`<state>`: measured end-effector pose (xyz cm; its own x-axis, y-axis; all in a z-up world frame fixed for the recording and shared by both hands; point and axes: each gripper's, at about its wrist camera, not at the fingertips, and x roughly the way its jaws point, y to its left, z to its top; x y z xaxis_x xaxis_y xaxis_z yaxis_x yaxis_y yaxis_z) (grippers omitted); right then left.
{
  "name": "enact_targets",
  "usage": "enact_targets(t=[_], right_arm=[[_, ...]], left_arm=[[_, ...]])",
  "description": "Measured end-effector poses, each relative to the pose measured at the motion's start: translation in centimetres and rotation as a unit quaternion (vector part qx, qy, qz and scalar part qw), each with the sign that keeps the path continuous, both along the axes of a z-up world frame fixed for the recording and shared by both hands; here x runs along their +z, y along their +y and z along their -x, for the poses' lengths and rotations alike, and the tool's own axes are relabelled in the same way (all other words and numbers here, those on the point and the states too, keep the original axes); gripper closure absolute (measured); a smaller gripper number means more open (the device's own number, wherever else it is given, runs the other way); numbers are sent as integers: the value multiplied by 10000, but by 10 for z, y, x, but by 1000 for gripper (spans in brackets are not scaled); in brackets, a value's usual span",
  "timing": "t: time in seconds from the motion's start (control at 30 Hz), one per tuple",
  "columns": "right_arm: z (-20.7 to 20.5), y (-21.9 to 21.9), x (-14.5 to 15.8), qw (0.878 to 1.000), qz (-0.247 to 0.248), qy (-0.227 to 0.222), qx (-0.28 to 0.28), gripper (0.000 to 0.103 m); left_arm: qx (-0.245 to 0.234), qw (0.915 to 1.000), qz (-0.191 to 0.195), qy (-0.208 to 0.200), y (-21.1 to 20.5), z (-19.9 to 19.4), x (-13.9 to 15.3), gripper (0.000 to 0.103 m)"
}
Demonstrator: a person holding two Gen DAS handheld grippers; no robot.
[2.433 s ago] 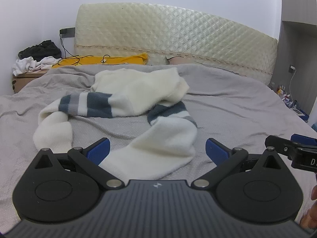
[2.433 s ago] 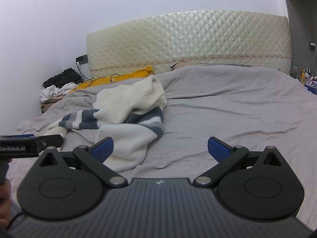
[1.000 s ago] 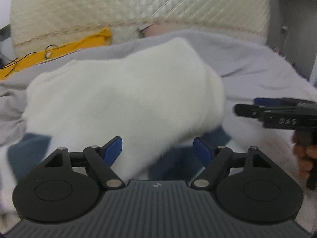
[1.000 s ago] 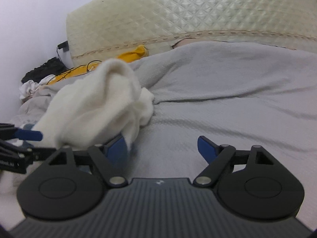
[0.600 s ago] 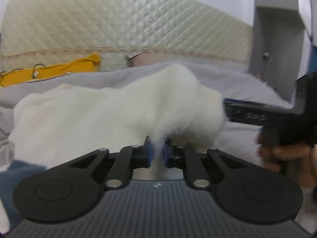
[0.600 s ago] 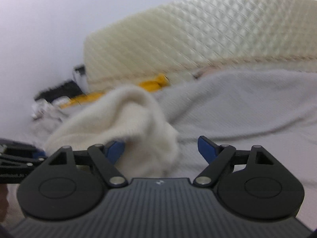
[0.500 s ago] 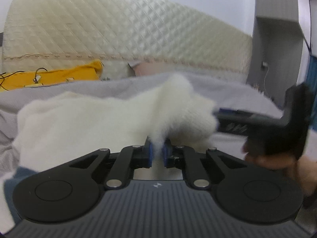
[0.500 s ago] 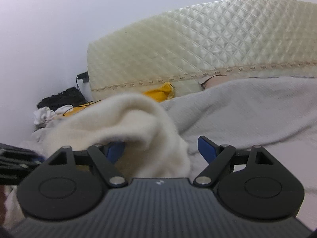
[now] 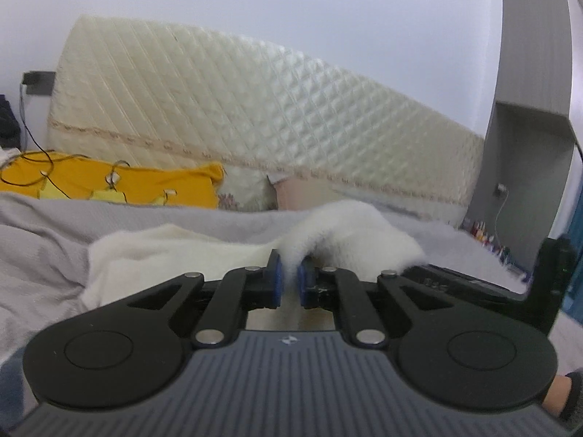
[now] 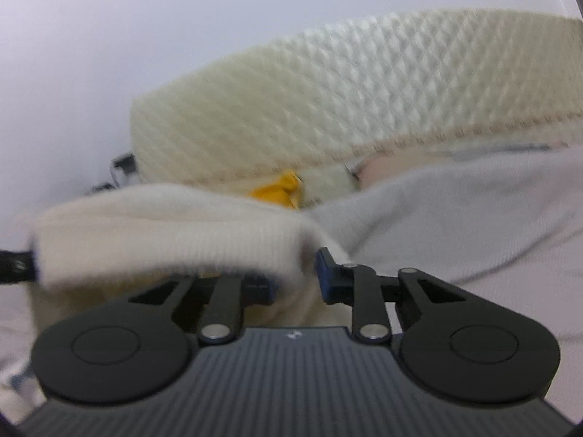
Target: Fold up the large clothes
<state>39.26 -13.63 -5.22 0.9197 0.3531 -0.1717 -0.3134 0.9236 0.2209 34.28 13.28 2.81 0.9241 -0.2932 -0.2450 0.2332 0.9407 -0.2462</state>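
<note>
grey bedspread (image 9: 43, 255), quilted cream headboard (image 9: 226, 109)

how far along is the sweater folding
Done: both grips are made. The left tool is shut on a pinch of the cream sweater; the right tool has just been closing on its ribbed edge.

In hand: that edge is raised off the grey bed.

Left: no fold shows yet; all the folding remains.
</note>
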Motion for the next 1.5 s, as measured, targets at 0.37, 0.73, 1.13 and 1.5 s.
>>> enact_targets(t=[0.37,0.73,1.13,1.5], right_arm=[[128,-38,106,9975,83,-609,346,83],[276,-78,100,9981,-100,-452,409,83],[279,-89,13,9921,-274,1041,641,83],[257,-78,-28,9868,-276,1520,493,83]], left_arm=[[195,9993,26,-326,-22,146,64,93],[349,9991,251,-59,-74,301,26,93],[718,9898,156,1217,-107,275,-48,92],[834,9692,594,2238,-83,225,-114,92]])
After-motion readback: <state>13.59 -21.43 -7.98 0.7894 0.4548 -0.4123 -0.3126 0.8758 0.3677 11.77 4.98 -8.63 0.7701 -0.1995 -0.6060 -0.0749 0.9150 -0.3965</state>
